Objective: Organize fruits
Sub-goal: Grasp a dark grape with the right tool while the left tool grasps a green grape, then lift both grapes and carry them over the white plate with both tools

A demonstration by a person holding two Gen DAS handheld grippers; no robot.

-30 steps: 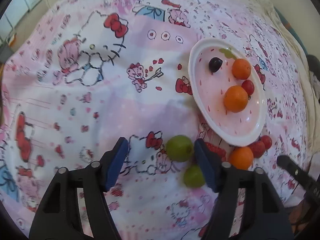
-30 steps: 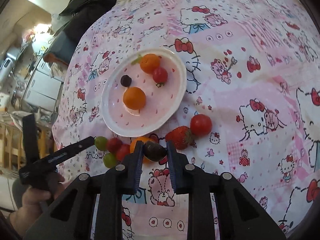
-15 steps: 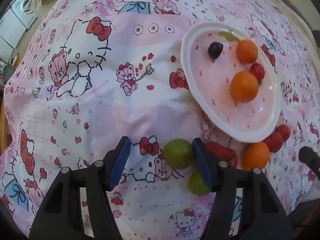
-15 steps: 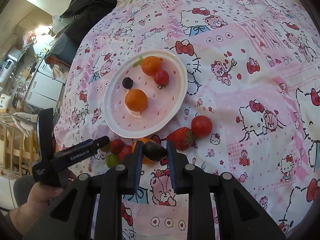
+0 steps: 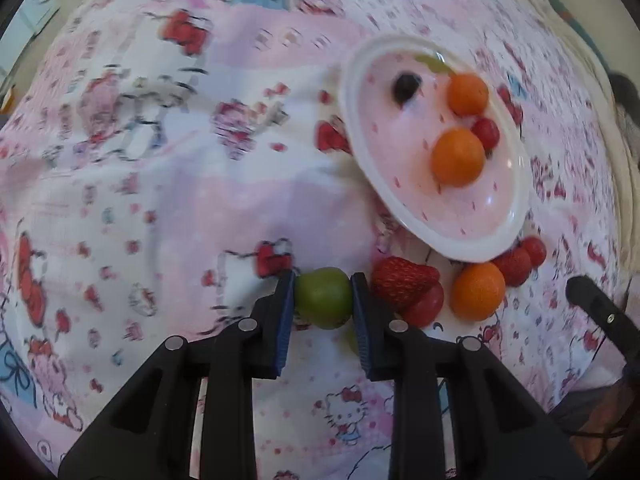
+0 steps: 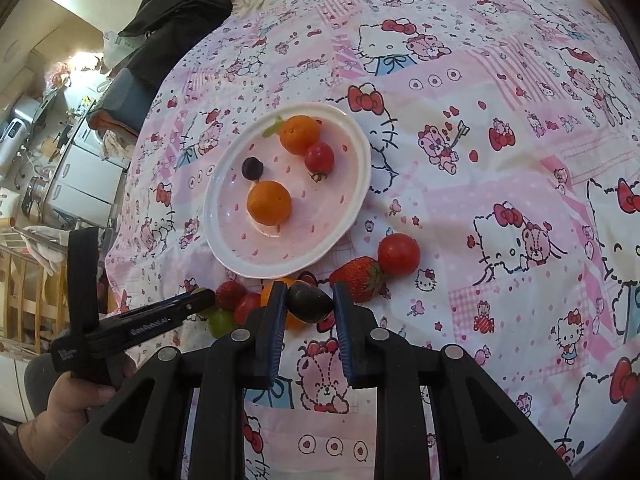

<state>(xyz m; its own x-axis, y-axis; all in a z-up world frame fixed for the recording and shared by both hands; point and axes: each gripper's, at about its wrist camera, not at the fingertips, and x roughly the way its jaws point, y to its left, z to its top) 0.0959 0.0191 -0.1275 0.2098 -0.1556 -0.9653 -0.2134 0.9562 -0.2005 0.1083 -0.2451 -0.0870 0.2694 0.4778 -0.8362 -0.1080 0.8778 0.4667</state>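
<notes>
The left gripper (image 5: pixel 323 295) is pinching a green fruit (image 5: pixel 323 298) between its blue pads; its jaws have just been closing, and both pads are now pressing on the fruit's sides; a second green fruit (image 5: pixel 352 338) is peeking out just behind the right pad, mostly hidden. The right gripper (image 6: pixel 309 303) is clamping a dark plum (image 6: pixel 310 302); its jaws are standing narrow, with both pads touching the plum.

A white plate (image 6: pixel 352 136) is sitting on the pink cartoon cloth (image 6: pixel 500 160); it is carrying two oranges (image 6: pixel 269 203), a small red fruit (image 6: pixel 319 157) touching the farther orange, and a small dark fruit (image 6: pixel 252 168) lying apart from them.

More fruit is lying on the cloth just beside the plate's near rim; in the left wrist view a strawberry (image 5: pixel 402 280) is lying just right of the held green fruit, with a red fruit (image 5: pixel 426 304) touching it, an orange (image 5: pixel 478 291) further right, and two more red fruits (image 5: pixel 516 266) beyond that, close to the rim. In the right wrist view another strawberry (image 6: pixel 358 280) is touching a tomato (image 6: pixel 399 255), both right of the plum.

A hand (image 6: pixel 76 392) is gripping the left gripper's handle at the lower left of the right wrist view; the left wrist view is blurring across the cloth.
</notes>
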